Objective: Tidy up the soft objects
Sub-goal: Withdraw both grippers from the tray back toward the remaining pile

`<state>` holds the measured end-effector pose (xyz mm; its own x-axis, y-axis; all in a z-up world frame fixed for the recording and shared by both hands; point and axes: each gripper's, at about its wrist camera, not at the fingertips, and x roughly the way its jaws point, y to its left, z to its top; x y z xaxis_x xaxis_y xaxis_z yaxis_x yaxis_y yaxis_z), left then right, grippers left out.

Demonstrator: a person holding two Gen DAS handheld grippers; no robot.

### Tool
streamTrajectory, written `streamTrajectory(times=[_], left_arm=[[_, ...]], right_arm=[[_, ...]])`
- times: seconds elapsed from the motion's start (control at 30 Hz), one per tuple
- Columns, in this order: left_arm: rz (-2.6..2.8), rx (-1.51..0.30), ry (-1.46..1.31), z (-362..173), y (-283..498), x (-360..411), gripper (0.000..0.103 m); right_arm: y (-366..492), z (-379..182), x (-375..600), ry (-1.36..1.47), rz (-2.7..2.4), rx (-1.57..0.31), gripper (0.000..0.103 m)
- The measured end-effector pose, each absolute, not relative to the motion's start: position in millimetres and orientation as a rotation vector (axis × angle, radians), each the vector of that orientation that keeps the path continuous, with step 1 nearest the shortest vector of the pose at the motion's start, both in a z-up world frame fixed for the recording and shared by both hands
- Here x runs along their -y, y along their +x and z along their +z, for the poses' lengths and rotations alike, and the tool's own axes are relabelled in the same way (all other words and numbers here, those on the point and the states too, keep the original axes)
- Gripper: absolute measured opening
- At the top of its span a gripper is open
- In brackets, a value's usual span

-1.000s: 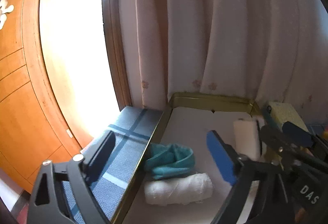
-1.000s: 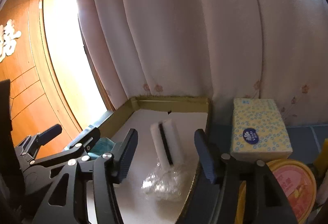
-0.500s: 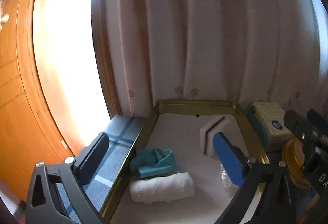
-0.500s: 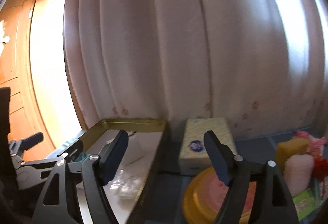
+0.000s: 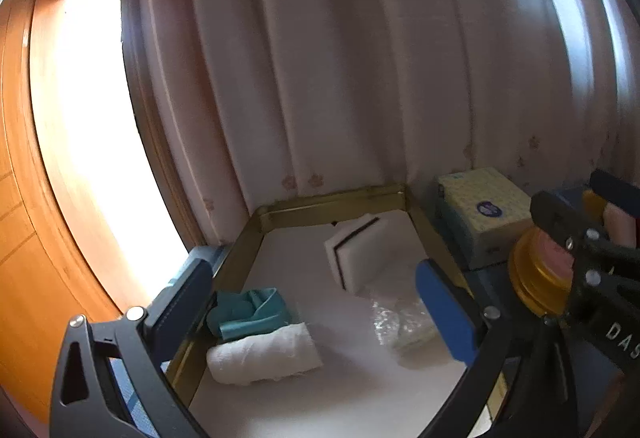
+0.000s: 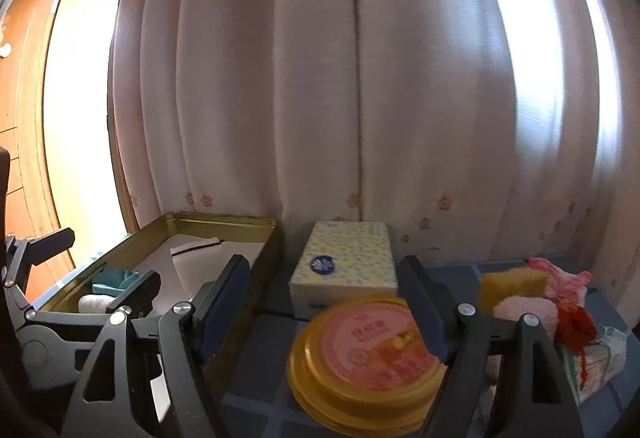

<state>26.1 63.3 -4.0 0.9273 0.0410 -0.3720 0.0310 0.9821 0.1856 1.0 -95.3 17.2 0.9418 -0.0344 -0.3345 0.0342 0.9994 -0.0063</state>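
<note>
Hovered over the shallow gold-rimmed metal tin (image 5: 332, 197) with the left gripper (image 5: 316, 302), blue-padded jaws spread to their widest and gripping nothing after a last bit of opening. Lay inside, on the tin's white lining between those jaws: a rolled white terry towel (image 5: 264, 354) nearest the left pad, a crumpled teal cloth (image 5: 248, 312) touching its far side, a white rectangular sponge block with a dark seam (image 5: 360, 252) tilted farther back, and a crinkled clear plastic wrapper (image 5: 400, 318) just beside the right pad. Hung the right gripper (image 6: 324, 302) over the round yellow tin lid with a pink label (image 6: 368, 354), jaws parted and empty, recently widened. Sat well to its right a soft heap: yellow sponge block (image 6: 512, 284), pale pink fluffy roll (image 6: 528, 312), red crumpled fabric (image 6: 576, 322). Stood beyond the lid a yellow patterned tissue box (image 6: 348, 258), before pleated pale curtains (image 6: 360, 77).
</note>
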Motion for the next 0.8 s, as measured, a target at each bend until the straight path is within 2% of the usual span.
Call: streamTrajectory(times=[0.2, 0.53, 0.8], left_arm=[[0.005, -0.355, 0.214, -2.1, 10.8, -47.6, 0.103], [-0.059, -0.42, 0.105, -2.4, 0.7, -31.1, 0.103], [-0.094, -0.415, 0.137, -3.1, -11.1, 2.0, 0.103]], right_arm=[[-12.2, 17.1, 110.9, 0.015, -0.058, -0.328, 0.079], [-32.0, 18.1, 134.3, -0.005, -0.097, -0.324, 0.079], [-52.4, 19.3, 170.1, 0.005, -0.159, -0.328, 0.079]])
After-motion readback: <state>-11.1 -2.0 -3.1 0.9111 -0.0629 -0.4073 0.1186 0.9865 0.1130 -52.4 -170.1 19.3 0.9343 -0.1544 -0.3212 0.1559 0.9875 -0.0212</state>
